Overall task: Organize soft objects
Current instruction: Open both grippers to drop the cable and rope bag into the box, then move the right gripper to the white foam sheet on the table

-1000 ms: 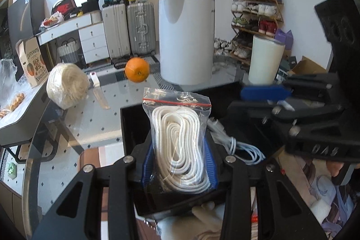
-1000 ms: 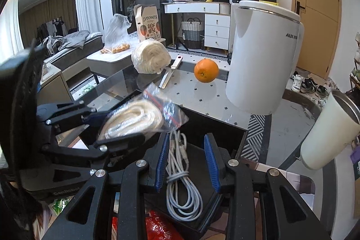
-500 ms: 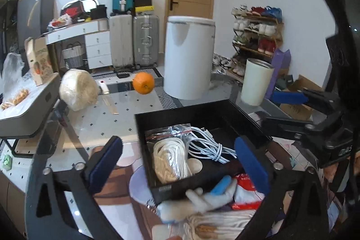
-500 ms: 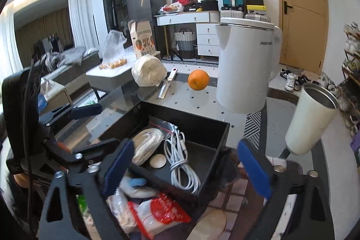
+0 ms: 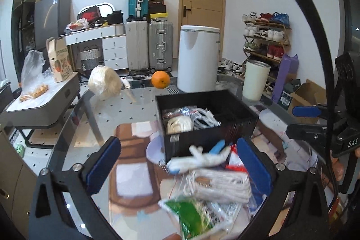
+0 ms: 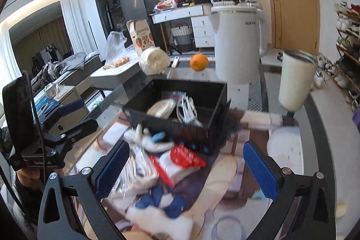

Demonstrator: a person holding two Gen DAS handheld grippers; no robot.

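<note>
A black open box [image 5: 207, 138] [image 6: 175, 127] stands on the glass table. Inside lie a bagged white rope coil [image 5: 178, 125] [image 6: 160, 107] and a white cable bundle [image 5: 203, 119] [image 6: 186, 110]. In front of the box is a pile of soft things: a white and blue plush [image 5: 200, 158] [image 6: 150, 141], a bagged rope [image 5: 218, 183], a green packet [image 5: 193, 215] and a red-topped bag [image 6: 186, 158]. My left gripper [image 5: 177, 163] is open and empty, just in front of the pile. My right gripper [image 6: 186, 165] is open and empty above the pile.
On the table behind the box are an orange [image 5: 160, 79], a white yarn ball [image 5: 103, 82], a knife [image 5: 128, 91], a large white appliance [image 5: 199, 57] and a white cup [image 5: 256, 79]. A grey side table [image 5: 42, 102] stands at the left.
Both grippers let go of the rope bag and the cable, which now lie in the box. Both opened wide and drew back toward the pile in front of the box.
</note>
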